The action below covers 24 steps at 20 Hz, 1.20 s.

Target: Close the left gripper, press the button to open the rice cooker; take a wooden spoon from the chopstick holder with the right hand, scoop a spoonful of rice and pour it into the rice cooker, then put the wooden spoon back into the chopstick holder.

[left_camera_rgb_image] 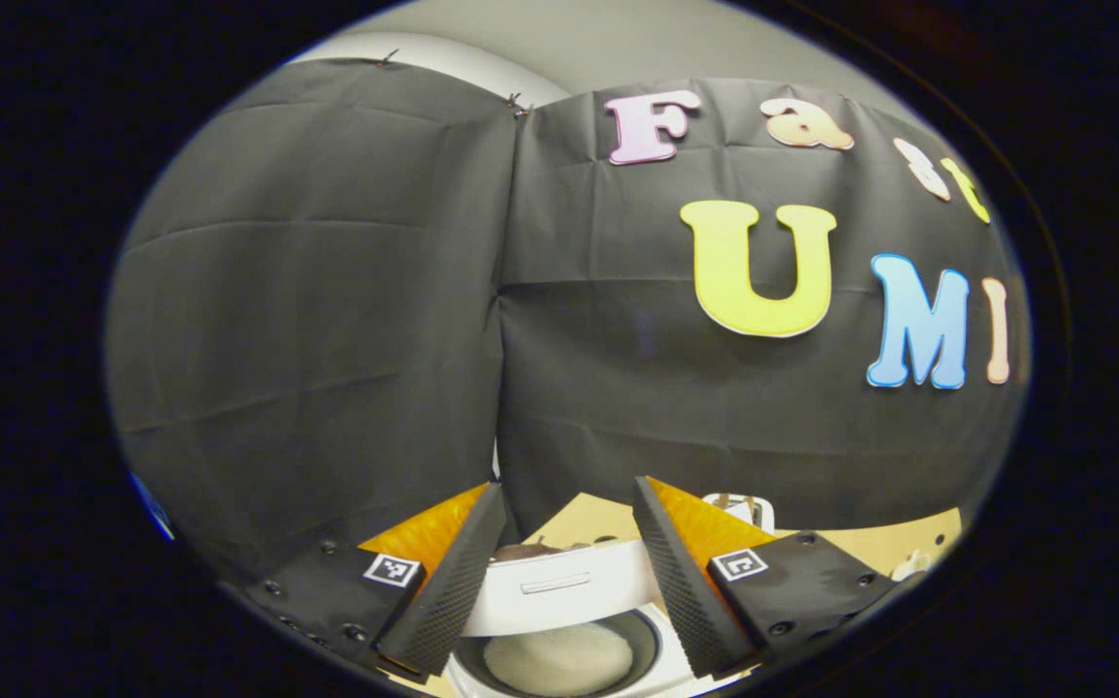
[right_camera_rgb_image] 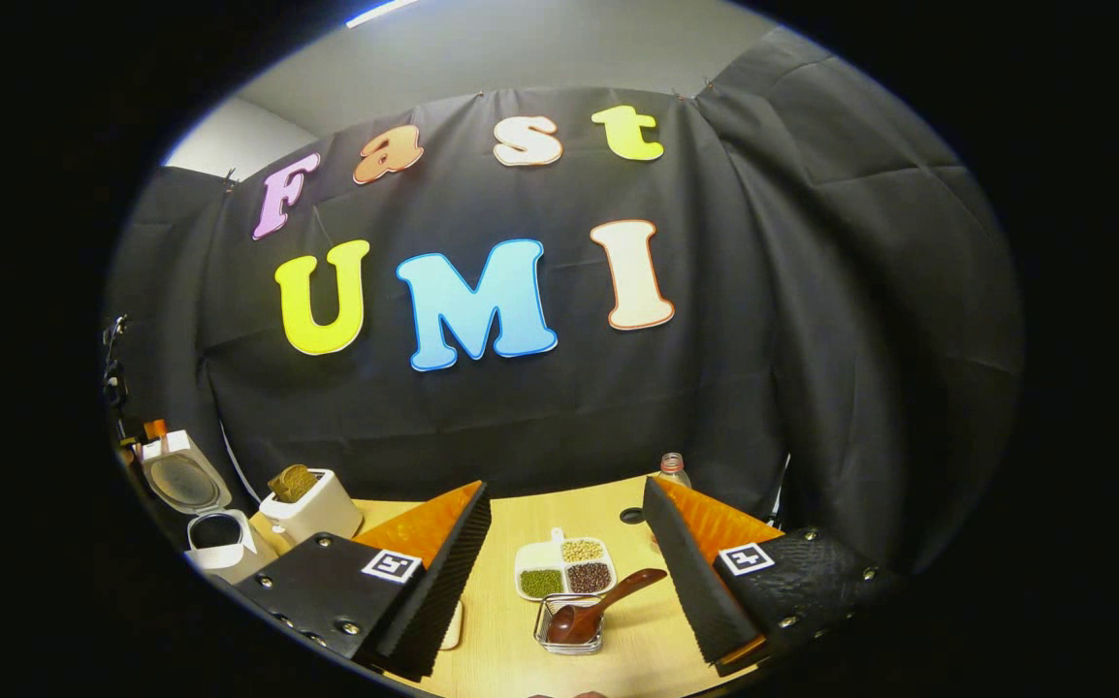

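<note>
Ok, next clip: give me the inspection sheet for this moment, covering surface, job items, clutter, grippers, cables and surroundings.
Surface: light wooden table, no spills seen.
Job's things: rice cooker at the table's left end, lid raised; in the left gripper view its pot holds white rice. Wooden spoon rests tilted in the wire chopstick holder, handle leaning out.
Clutter: divided dish of grains behind the holder; toaster with bread; a bottle at the back.
Grippers: left gripper open, above the cooker; right gripper open, spoon and holder between its fingers, not gripped.
Cables: nothing seen.
Surroundings: black cloth wall.
</note>
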Motion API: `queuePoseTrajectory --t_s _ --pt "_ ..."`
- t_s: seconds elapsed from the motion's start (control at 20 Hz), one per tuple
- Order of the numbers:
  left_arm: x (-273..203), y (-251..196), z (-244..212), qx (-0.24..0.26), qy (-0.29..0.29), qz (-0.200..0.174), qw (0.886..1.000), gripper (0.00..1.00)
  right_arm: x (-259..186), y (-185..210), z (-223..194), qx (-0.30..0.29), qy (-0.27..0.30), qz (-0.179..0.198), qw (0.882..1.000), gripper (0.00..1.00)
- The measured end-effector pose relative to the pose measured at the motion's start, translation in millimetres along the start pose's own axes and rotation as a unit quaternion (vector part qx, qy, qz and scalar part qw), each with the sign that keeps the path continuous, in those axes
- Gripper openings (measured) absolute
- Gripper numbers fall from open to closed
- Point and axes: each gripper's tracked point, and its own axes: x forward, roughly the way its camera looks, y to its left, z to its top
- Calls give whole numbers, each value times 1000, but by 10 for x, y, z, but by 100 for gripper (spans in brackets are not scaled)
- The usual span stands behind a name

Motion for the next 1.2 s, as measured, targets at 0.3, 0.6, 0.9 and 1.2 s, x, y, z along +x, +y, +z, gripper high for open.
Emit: queuePoseTrajectory --t_s 0.3,0.6,0.9,1.2 --pt "-346 -154 -548 14 2 0 1000 89 -123 18 -9 -12 6 10 1000 96" --pt "-501 -187 -1030 -9 43 -6 999 97 -208 47 8 -20 8 18 1000 95" --pt "-671 -299 -1473 6 84 -22 996 99 -271 107 -30 -30 13 32 999 96" --pt "-644 -343 -1725 18 125 -30 992 99 -288 118 -116 -24 25 39 999 96"
